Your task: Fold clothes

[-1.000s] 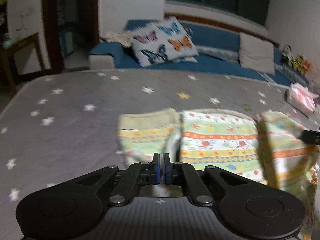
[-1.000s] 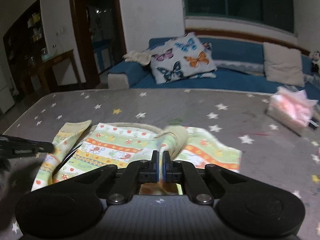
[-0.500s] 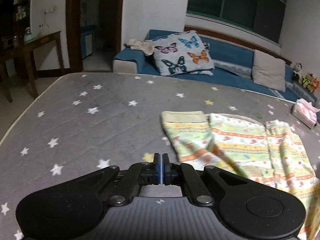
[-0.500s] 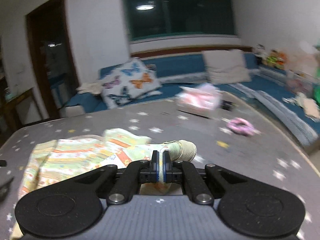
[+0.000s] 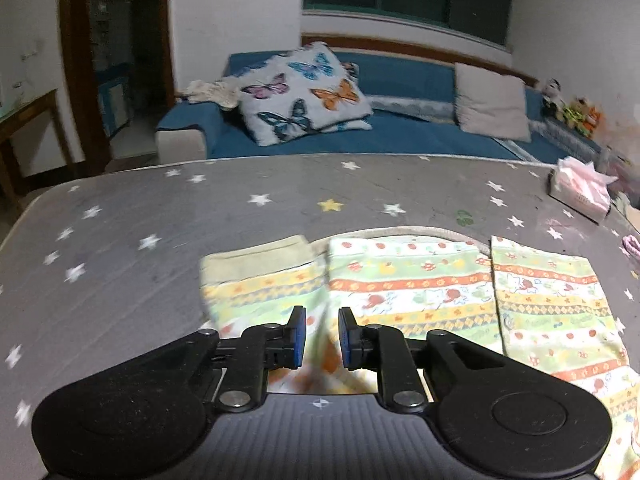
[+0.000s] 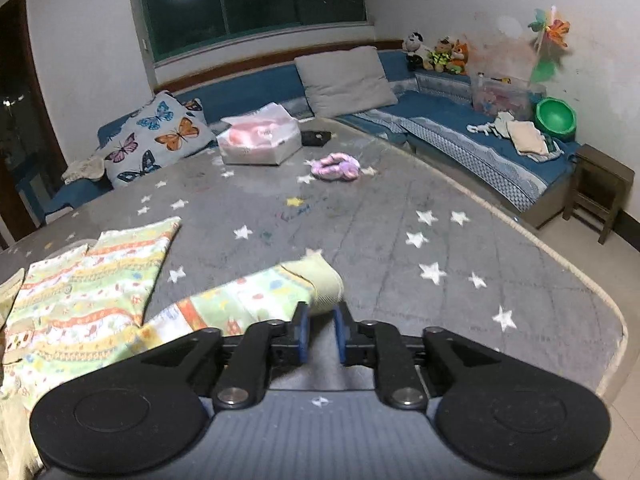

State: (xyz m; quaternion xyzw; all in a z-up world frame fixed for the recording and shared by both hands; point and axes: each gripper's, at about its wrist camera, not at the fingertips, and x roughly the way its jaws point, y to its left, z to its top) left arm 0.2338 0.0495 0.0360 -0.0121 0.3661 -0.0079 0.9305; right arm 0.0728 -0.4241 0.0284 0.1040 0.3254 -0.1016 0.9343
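A child's striped, patterned garment lies flat on the grey star-print surface, its left sleeve folded in with a beige cuff. My left gripper is open just above the garment's near edge, holding nothing. In the right wrist view the garment lies at the left, and one sleeve stretches right to a greenish cuff. My right gripper is open, its jaws on either side of that cuff's near end.
A tissue box, a black object and a purple scrunchie-like item lie at the far side. A blue sofa with a butterfly pillow stands behind. The surface's right edge is near, with a wooden stool beyond.
Both grippers were shut half a second ago and are open now. The left one let go of the garment's edge; the right one released the sleeve cuff, which now lies stretched out to the right.
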